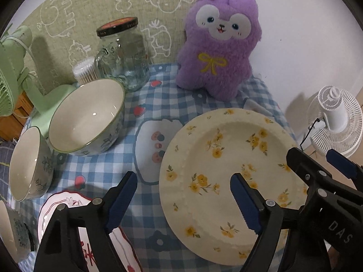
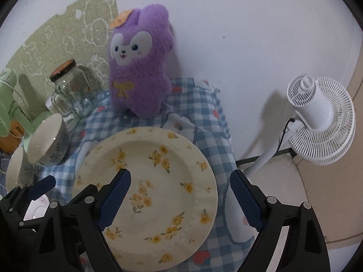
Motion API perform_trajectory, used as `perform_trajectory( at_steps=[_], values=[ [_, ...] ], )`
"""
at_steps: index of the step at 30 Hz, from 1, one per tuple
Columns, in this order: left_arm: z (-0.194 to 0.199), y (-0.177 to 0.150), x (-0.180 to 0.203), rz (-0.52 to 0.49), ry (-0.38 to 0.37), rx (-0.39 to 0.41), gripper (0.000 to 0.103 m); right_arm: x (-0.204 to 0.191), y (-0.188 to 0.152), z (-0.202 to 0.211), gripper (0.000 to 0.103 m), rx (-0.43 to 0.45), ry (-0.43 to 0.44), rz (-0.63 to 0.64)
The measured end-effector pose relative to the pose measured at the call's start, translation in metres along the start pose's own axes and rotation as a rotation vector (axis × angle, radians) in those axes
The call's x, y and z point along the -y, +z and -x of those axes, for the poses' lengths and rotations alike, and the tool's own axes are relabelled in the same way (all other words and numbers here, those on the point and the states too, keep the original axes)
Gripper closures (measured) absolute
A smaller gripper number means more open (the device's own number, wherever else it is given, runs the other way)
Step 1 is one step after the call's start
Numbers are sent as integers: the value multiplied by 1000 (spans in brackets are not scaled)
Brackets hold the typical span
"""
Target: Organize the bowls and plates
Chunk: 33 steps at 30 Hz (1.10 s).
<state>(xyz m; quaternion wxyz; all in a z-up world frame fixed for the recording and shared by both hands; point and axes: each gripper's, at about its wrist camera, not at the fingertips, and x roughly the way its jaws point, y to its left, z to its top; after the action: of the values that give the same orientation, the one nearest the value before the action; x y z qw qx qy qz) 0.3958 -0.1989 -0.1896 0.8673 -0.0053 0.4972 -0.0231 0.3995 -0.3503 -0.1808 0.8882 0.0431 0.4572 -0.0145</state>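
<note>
Left claw [image 1: 183, 200] wide open, nothing held; right claw [image 2: 180, 198] also wide open, empty. Both hover low in frame over the table [image 1: 145, 113], which wears a blue-white checked cloth.

Yellow-flower plate [image 2: 147, 185]: cream, round, beaded ridge inside the rim, scattered yellow blossoms. Lies flat, lower centre of right wrist view; right claw's left finger is over its middle, right finger off its right edge. In left wrist view the plate [image 1: 226, 176] fills lower right, left claw's right finger over it, left finger over bare cloth.

Red-trimmed plate [image 1: 70, 204] sits bottom left, partly under the left finger.

Left of frame: small bowl [image 1: 27, 165], then large bowl [image 1: 88, 117] with green rim and leaf print, just beside each other.

Far: glass jar [image 1: 124, 59], purple plush [image 1: 217, 45], green fan [image 1: 13, 77], white fan [image 2: 317, 120].
</note>
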Motion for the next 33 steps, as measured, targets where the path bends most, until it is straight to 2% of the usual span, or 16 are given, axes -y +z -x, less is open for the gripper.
perform_trajectory(
  at_steps=[3, 5, 10, 13, 22, 26, 33],
  values=[
    [-8, -1, -2, 8, 5, -16, 26, 3, -2, -9, 16, -17, 2, -10],
    [-15, -2, -3, 21, -9, -36, 35, 4, -4, -13, 18, -24, 2, -9],
    [-24, -1, -8, 75, -42, -49, 38, 4, -11, -27, 24, -63, -19, 28],
    [-28, -1, -9, 83, -41, -61, 43, 8, -14, -34, 27, -86, -17, 15],
    [-38, -7, -1, 37, -38, -84, 47, 8, -19, -49, 39, -130, -11, 11],
    [-39, -6, -1, 41, -34, -90, 47, 9, -20, -51, 43, -122, -19, 11],
    [-42, -4, -1, 28, -22, -82, 47, 13, -18, -55, 44, -91, -12, -13]
  ],
)
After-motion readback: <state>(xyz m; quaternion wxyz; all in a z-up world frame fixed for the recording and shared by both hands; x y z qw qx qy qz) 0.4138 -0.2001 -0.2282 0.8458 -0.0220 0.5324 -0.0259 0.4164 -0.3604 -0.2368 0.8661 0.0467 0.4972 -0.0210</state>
